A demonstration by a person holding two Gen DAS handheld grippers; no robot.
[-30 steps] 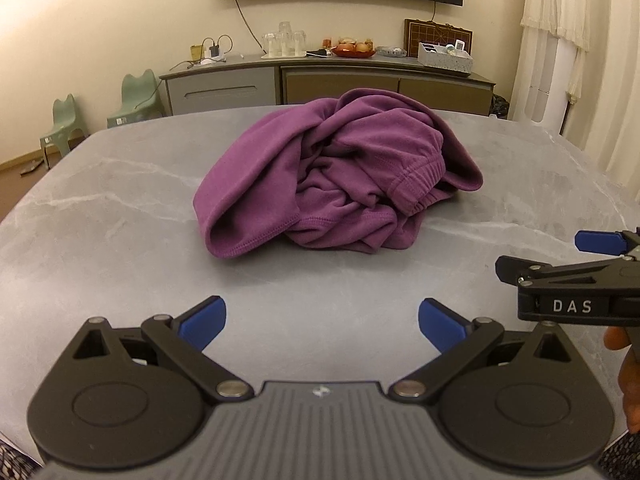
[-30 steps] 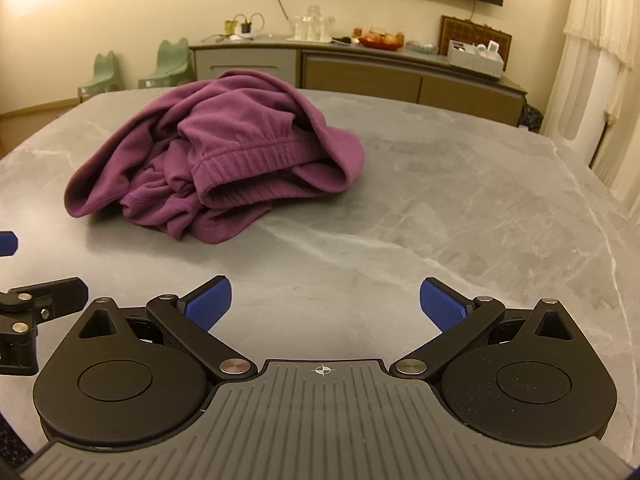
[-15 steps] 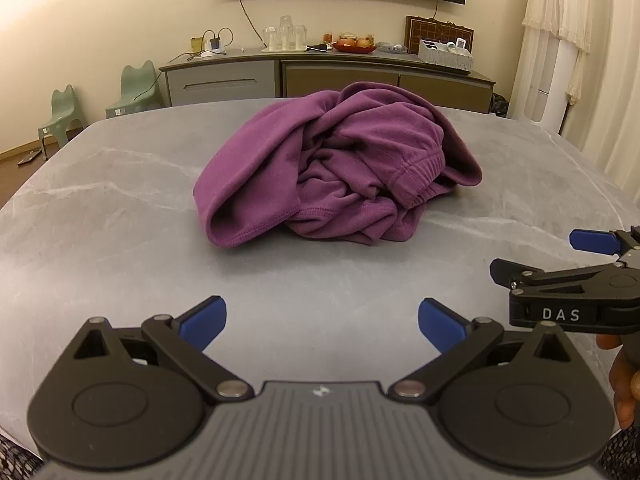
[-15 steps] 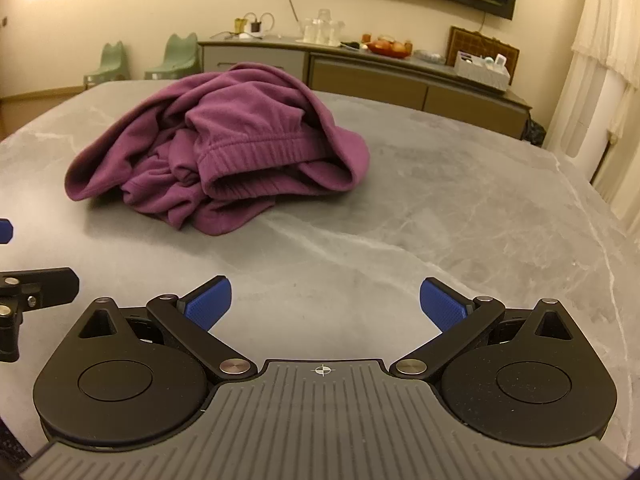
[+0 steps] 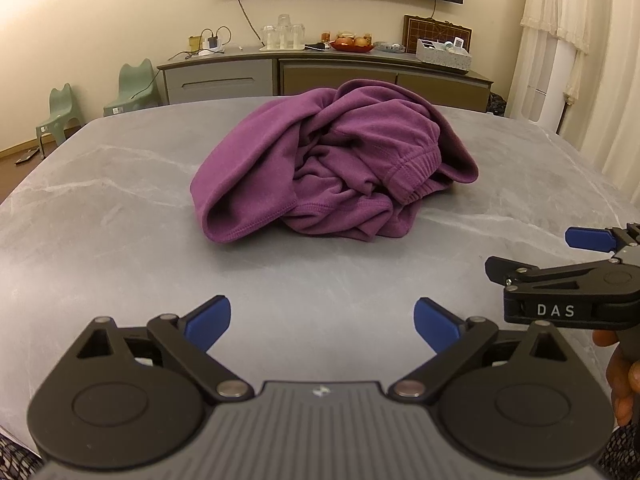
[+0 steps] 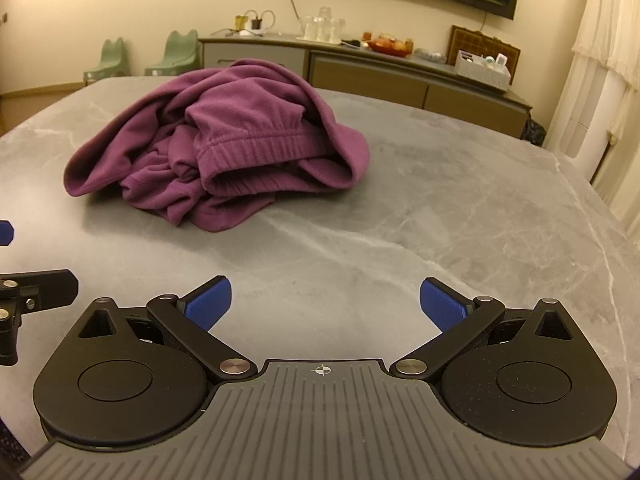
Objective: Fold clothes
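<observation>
A crumpled purple fleece garment [image 5: 332, 168] lies in a heap on the grey marble table [image 5: 100, 220]; its ribbed waistband faces right. It also shows in the right wrist view [image 6: 240, 148]. My left gripper [image 5: 322, 320] is open and empty, over the table a short way in front of the heap. My right gripper [image 6: 324, 304] is open and empty, in front and to the right of the heap. The right gripper also shows at the right edge of the left wrist view [image 5: 568, 268].
A long sideboard [image 5: 320, 76] with cups, fruit and a basket stands behind the table. Two green child chairs [image 5: 60, 116] stand at the far left. White curtains [image 5: 560, 40] hang at the right. The table edge [image 6: 616, 220] curves away on the right.
Both grippers have moved forward toward the garment, which now looks larger and nearer. Both stay open. The garment has not moved.
</observation>
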